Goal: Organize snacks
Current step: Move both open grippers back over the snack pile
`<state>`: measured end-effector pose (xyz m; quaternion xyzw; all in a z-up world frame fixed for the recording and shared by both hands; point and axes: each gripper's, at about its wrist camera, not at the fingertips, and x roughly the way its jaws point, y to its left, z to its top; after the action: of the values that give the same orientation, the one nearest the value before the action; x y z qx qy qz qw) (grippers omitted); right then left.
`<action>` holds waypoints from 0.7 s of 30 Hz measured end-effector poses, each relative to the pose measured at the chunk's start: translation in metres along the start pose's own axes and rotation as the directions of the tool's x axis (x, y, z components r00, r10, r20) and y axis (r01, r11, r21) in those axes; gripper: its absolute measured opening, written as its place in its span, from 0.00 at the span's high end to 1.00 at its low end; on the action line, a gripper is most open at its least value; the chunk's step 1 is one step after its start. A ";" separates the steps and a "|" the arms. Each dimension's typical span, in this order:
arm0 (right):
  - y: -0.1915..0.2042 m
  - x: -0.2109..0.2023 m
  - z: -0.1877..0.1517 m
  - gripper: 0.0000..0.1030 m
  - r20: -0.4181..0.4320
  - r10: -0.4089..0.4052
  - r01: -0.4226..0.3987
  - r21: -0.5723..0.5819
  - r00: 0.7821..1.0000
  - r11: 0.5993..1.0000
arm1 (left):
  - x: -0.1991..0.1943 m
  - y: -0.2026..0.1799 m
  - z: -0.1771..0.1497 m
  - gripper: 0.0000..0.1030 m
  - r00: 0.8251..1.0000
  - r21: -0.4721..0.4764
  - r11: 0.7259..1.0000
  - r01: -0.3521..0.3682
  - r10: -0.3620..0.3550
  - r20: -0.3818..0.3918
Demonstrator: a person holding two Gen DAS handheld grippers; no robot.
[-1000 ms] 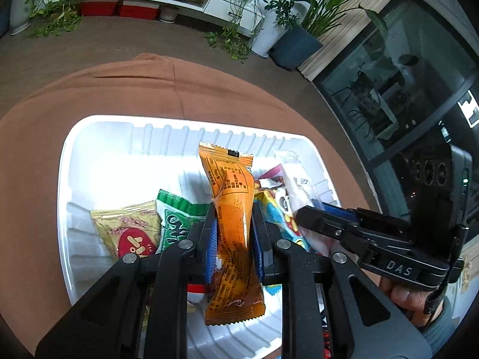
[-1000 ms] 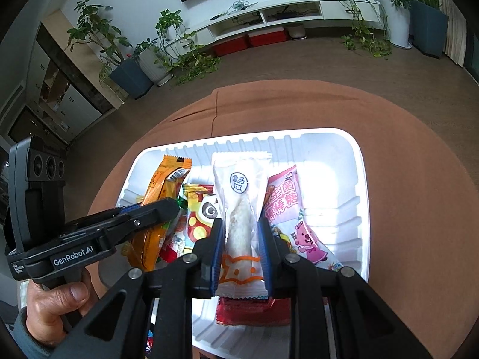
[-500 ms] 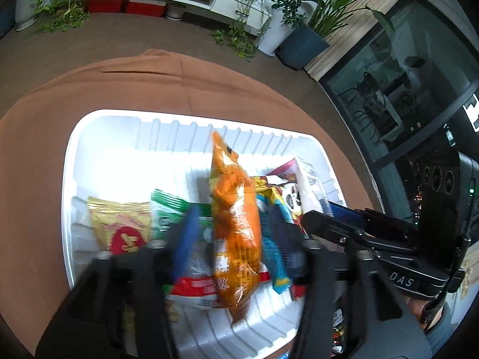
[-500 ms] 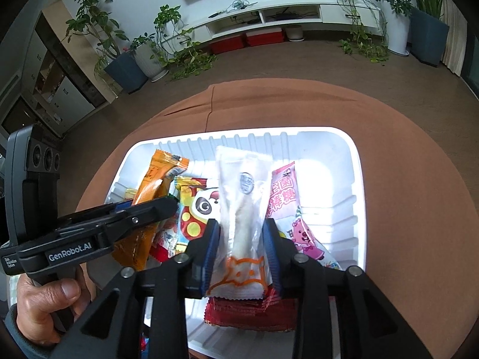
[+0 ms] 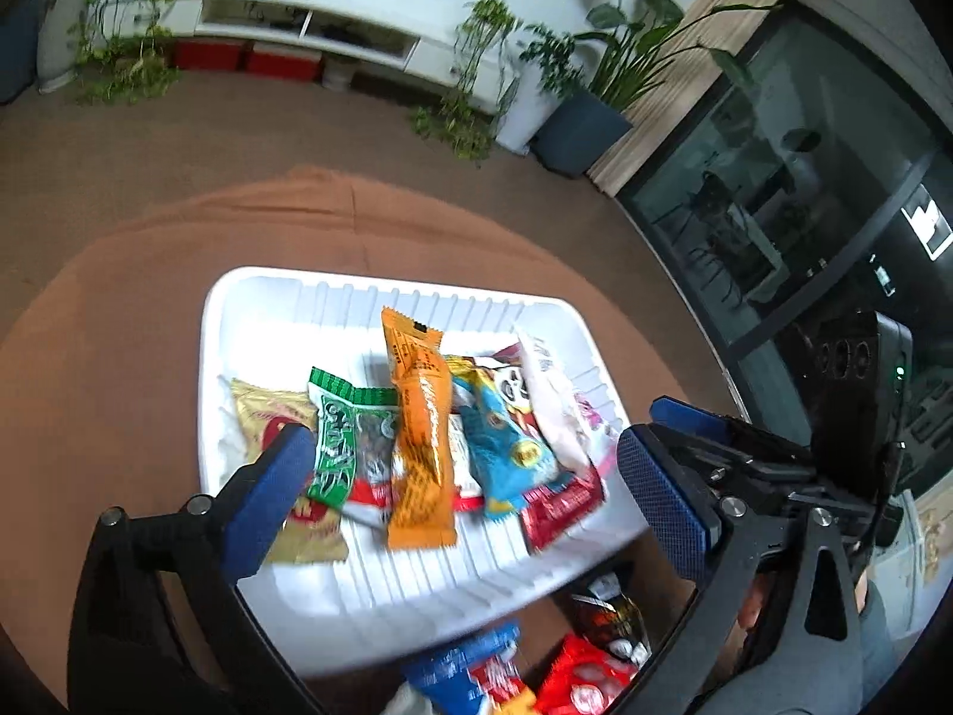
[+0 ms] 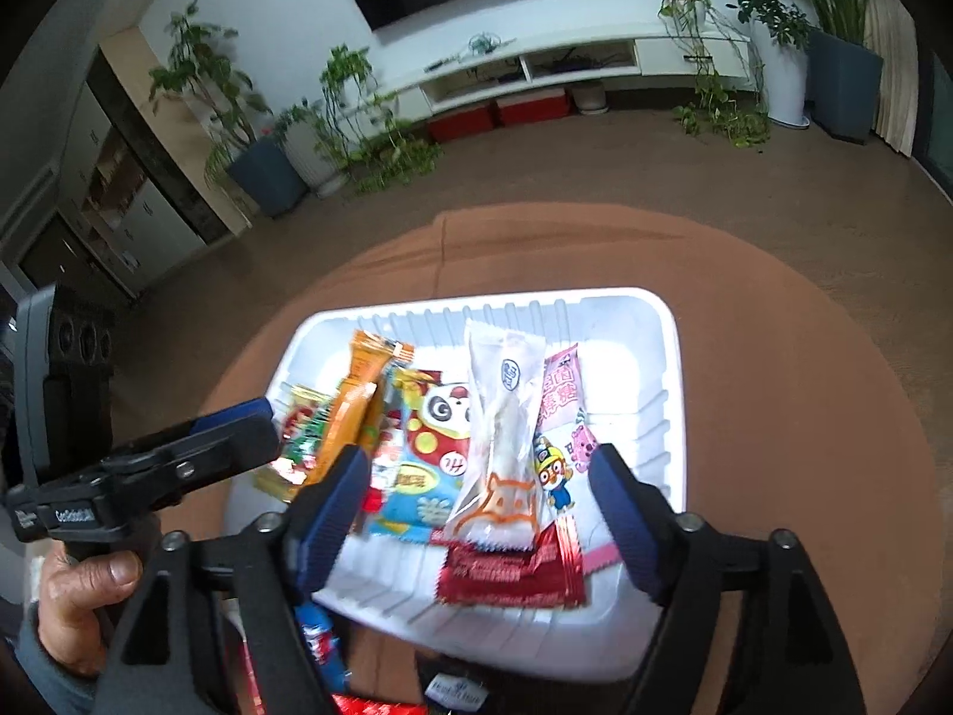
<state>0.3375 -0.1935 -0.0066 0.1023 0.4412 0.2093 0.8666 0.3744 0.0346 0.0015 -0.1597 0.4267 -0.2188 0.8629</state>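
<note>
Brown-clothed worktop [image 5: 119, 357] held the tray [image 5: 268, 292]; both grippers' fingers [image 6: 333, 506] were opening, empty, orange packet [image 5: 420, 429] between the left ones: light, crinkly, pinch mid-body.

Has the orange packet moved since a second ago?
Yes. The orange packet left the opening left gripper and now lies in the white tray.

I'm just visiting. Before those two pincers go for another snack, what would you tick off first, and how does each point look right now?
1. Orange packet released into the white plastic tray: ok.
2. White translucent packet released into the tray: ok.
3. Left gripper fingers opening, nothing between them: ok.
4. Right gripper fingers opening, nothing gripped: ok.
5. Loose snacks remain outside the tray, such as the red packet near its front edge: ok.
6. Spare room in the tray, at its far end: ok.
</note>
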 end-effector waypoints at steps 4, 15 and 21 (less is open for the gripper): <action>0.001 -0.030 -0.017 0.14 0.038 0.044 -0.044 0.002 0.998 0.999 | -0.030 -0.009 -0.022 0.00 0.997 0.050 0.997 -0.065 0.063 0.039; 0.009 -0.089 -0.105 0.13 0.058 0.150 -0.153 0.039 0.987 0.988 | -0.061 -0.005 -0.122 0.00 0.994 -0.058 0.993 -0.106 0.105 -0.029; 0.016 -0.106 -0.156 0.13 0.049 0.234 -0.238 0.095 0.971 0.967 | -0.060 0.001 -0.176 0.00 0.993 -0.155 0.984 -0.085 0.071 -0.090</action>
<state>0.1517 -0.2287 -0.0168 0.2015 0.4195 0.2865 0.8375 0.2004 0.0510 -0.0618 -0.2015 0.4847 -0.1566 0.8366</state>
